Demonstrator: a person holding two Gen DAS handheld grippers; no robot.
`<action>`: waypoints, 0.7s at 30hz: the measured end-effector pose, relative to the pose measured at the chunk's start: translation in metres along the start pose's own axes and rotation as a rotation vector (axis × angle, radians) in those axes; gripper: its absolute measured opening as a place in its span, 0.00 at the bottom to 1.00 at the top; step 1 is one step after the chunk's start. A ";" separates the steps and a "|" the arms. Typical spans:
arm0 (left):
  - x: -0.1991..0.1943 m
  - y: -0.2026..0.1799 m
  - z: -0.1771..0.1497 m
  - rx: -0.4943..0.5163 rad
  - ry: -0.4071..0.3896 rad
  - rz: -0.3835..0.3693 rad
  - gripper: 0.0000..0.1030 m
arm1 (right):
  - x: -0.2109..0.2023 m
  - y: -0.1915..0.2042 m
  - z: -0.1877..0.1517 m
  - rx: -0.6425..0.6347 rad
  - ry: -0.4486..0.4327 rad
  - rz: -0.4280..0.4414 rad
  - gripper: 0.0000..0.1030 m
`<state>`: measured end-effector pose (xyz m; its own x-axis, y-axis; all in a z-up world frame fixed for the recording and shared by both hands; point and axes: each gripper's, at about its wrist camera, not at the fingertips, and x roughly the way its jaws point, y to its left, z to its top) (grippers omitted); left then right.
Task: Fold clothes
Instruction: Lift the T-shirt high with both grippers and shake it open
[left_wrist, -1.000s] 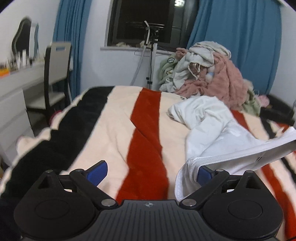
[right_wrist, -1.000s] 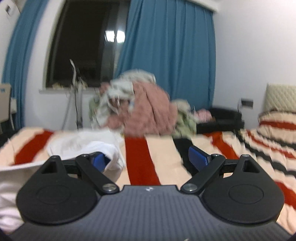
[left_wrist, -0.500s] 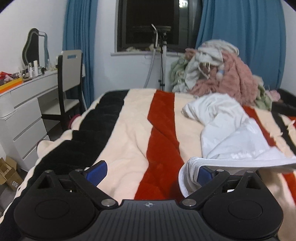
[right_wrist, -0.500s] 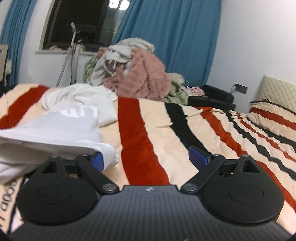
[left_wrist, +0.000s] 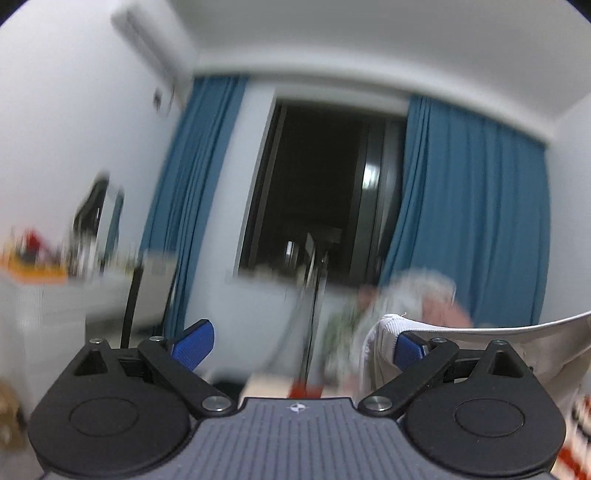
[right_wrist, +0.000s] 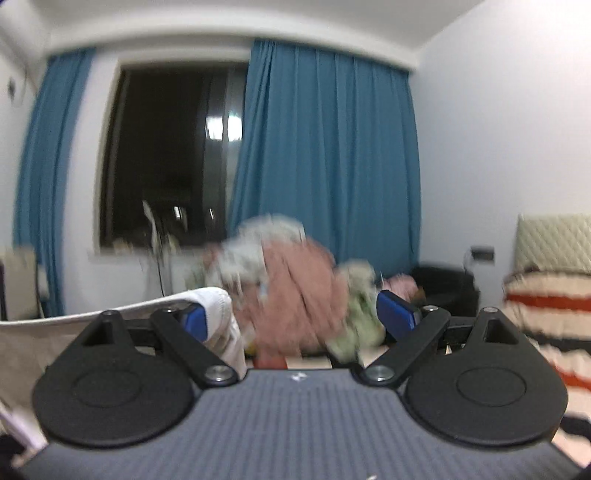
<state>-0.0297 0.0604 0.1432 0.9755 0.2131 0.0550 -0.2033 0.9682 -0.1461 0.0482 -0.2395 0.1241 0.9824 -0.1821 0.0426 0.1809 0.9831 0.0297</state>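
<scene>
Both claws wide apart, yet hooked into a white garment: hem looped over the left gripper's right finger and the right gripper's left finger. Stretched taut between the two, long axis sideways, raised above the bed, equally near each. Blurred beyond.
</scene>
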 end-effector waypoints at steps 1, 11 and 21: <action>-0.003 -0.005 0.026 -0.006 -0.026 -0.005 0.98 | -0.004 -0.002 0.026 0.003 -0.034 0.010 0.89; -0.040 -0.053 0.263 0.008 -0.285 -0.027 1.00 | -0.047 -0.023 0.246 -0.013 -0.280 0.091 0.89; 0.001 -0.102 0.283 0.049 -0.274 -0.085 1.00 | -0.002 -0.027 0.274 -0.080 -0.266 0.064 0.89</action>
<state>-0.0315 -0.0005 0.4374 0.9313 0.1523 0.3307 -0.1325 0.9878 -0.0820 0.0280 -0.2718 0.3964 0.9469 -0.1089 0.3026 0.1328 0.9893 -0.0595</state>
